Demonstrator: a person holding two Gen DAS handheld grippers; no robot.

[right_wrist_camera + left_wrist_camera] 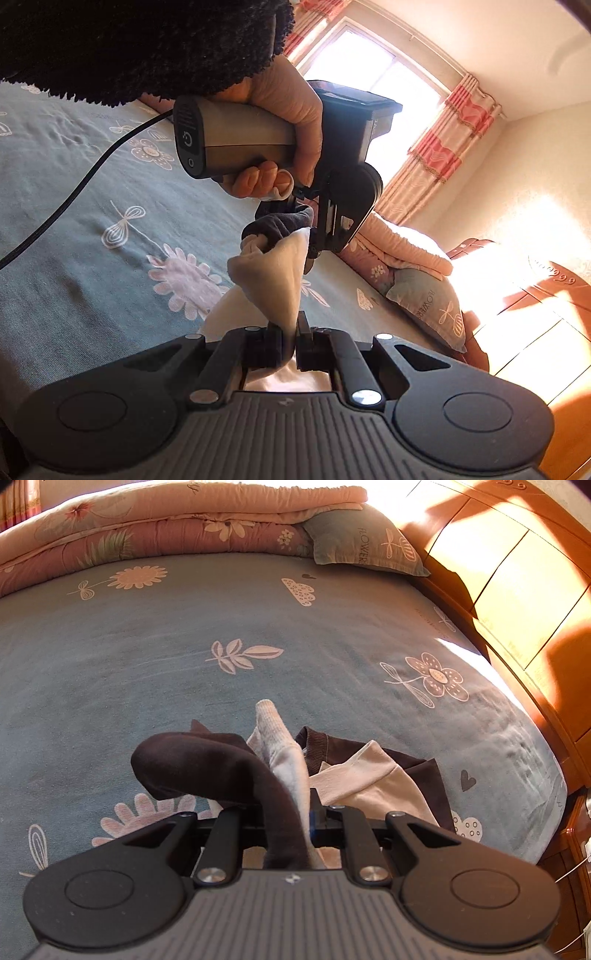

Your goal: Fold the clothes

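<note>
Folded quilt (177, 520), pillow (365, 542) on bedsheet (147, 657); wooden headboard (517, 572); curtains (443, 147).

Both wrist views look closely across the bed (184, 672), sharing its pillow (432, 299).

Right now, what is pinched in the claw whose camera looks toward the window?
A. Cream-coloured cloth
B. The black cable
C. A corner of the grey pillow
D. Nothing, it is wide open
A: in the right wrist view the right claw is closed on a fold of cream-coloured cloth that rises toward the left claw, held in a hand.
</note>
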